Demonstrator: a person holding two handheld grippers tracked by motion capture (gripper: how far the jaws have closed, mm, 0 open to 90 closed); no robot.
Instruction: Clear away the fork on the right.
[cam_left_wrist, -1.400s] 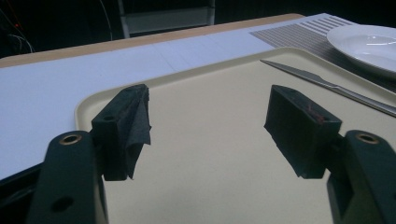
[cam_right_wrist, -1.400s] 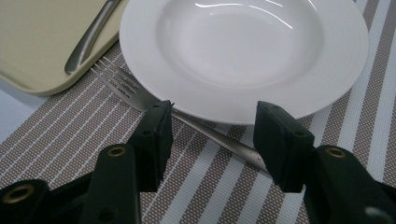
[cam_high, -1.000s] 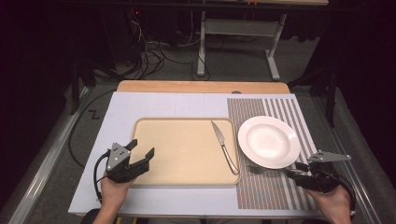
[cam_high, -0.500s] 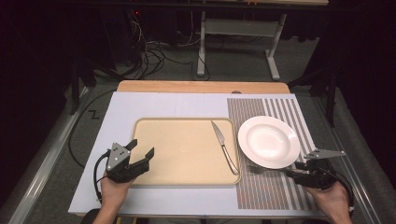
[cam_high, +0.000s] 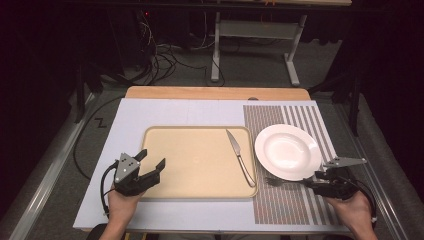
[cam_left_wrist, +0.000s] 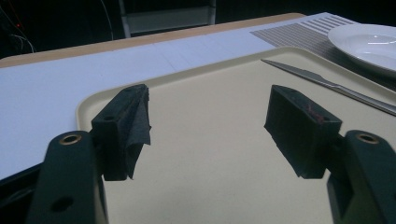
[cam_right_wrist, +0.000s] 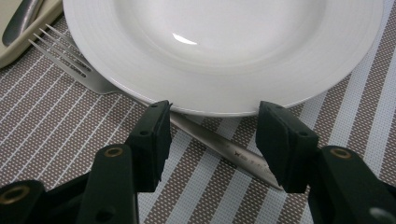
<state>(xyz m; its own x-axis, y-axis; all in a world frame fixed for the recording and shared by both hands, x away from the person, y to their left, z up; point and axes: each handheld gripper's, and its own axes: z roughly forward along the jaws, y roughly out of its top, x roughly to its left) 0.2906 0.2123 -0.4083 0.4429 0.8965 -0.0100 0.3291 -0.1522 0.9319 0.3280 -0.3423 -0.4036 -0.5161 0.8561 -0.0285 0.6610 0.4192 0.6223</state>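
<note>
The right gripper (cam_right_wrist: 212, 140) sat low over the striped placemat (cam_high: 295, 202) at the near right of the desk (cam_high: 165, 112), just in front of the white plate (cam_high: 288, 151). Its jaws had just been opening and stood apart, straddling the handle of the fork (cam_right_wrist: 224, 149) without pressing on it. The fork lay flat on the placemat, its tines pointing left toward the tray (cam_high: 195, 160) and its neck tucked under the near rim of the plate. The left gripper (cam_left_wrist: 208, 126) hovered over the near left corner of the tray, jaws wide apart and holding nothing. A knife (cam_high: 240, 157) lay along the right side of the tray.
</note>
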